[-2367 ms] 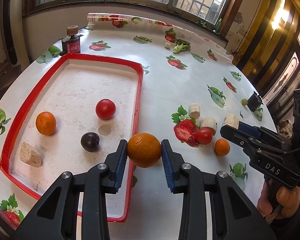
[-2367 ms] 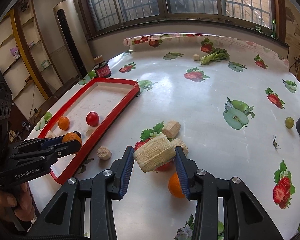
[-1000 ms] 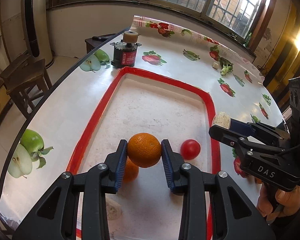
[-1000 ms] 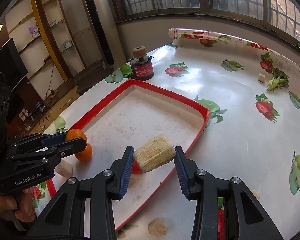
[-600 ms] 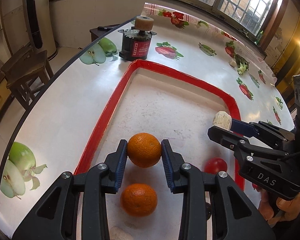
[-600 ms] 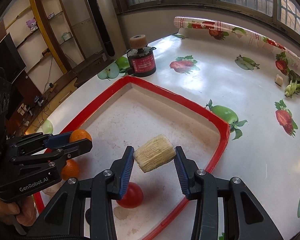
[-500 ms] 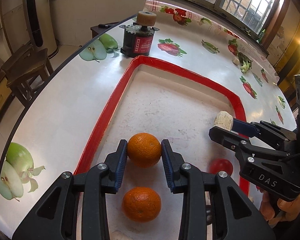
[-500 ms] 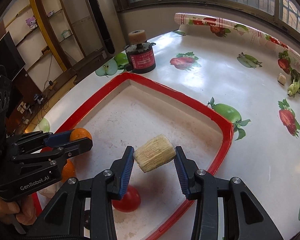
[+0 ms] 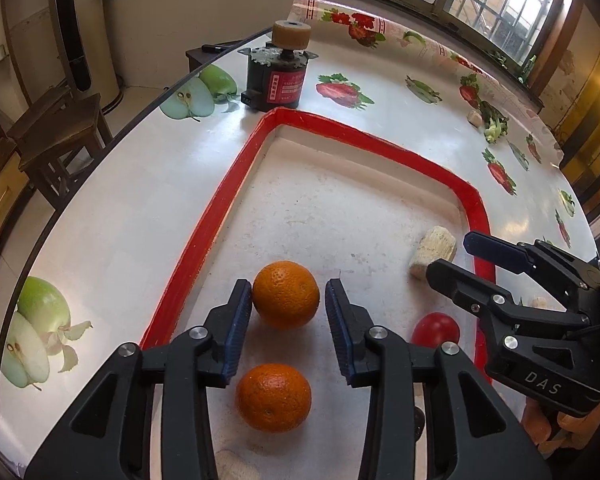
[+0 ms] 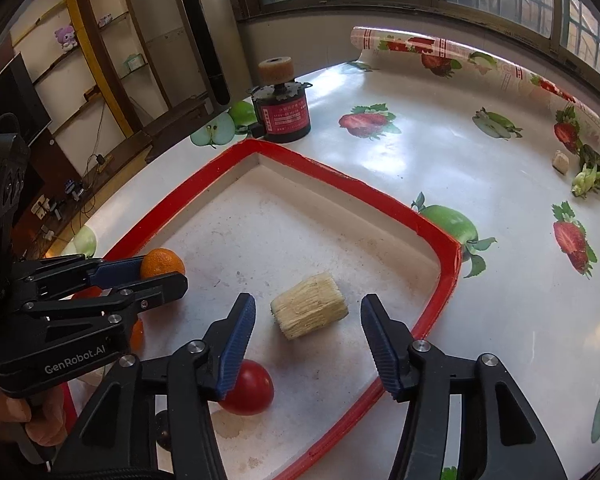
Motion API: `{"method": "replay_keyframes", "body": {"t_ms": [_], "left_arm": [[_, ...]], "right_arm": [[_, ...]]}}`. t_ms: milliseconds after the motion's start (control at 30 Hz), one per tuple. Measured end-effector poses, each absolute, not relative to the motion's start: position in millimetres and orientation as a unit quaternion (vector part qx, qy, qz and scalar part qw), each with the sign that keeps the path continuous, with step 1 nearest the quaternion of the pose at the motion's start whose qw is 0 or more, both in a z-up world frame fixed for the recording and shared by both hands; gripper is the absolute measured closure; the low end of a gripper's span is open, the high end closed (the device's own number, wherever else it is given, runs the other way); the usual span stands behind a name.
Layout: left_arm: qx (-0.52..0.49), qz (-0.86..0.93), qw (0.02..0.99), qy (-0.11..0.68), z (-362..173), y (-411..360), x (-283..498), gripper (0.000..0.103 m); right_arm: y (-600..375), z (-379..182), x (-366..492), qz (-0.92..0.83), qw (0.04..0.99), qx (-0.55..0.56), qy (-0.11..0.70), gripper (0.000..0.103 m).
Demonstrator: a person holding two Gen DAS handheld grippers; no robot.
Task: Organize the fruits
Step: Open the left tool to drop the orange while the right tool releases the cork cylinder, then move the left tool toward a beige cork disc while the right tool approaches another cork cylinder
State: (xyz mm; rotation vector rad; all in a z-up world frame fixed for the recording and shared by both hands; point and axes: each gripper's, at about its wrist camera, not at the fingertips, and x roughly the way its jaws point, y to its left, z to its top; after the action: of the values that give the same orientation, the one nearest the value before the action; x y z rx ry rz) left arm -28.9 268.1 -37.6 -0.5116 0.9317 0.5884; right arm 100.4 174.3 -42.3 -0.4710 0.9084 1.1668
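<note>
Two oranges (image 9: pixel 286 294), a tomato (image 10: pixel 247 388) lie in the tray (image 10: pixel 332 178).

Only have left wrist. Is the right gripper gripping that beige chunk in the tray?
Observer: No. In the right wrist view the right gripper is wide open; the beige chunk lies on the tray floor between the fingers, touching neither.
Operator: Tomato in the way?
Observer: The tomato sits partly behind the blue pad of that gripper's left finger, apart from the chunk.
Operator: Chunk against the rim?
Observer: No, bare floor separates it from the red tray rim.
</note>
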Motion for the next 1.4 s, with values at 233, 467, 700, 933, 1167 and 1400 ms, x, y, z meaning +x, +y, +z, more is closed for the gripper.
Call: {"method": "replay_keyframes", "body": {"t_ms": [233, 467, 700, 933, 1167, 1400], "left_arm": [[-0.235, 0.286, 0.832, 0.414, -15, 254, -45, 0.062], [-0.241, 0.278, 0.838, 0.404, -6, 232, -55, 0.062], [-0.239, 0.267, 0.844, 0.4, 1, 207, -60, 0.062], [-0.235, 0.256, 0.85, 0.396, 7, 185, -61, 0.062], [-0.229, 0.242, 0.853, 0.401, 7, 162, -57, 0.062], [-0.223, 0.221, 0.86, 0.402, 10, 137, -54, 0.053]], "right_arm": [[143, -15, 94, 0.531, 0.725, -0.192, 0.394, 0.046], [100, 4, 88, 0.525, 0.738, -0.172, 0.388, 0.046], [54, 9, 86, 0.511, 0.751, -0.149, 0.391, 0.046], [11, 11, 94, 0.49, 0.765, -0.124, 0.399, 0.046], [-25, 14, 99, 0.473, 0.778, -0.109, 0.4, 0.046], [-64, 15, 102, 0.45, 0.793, -0.093, 0.4, 0.045]]}}
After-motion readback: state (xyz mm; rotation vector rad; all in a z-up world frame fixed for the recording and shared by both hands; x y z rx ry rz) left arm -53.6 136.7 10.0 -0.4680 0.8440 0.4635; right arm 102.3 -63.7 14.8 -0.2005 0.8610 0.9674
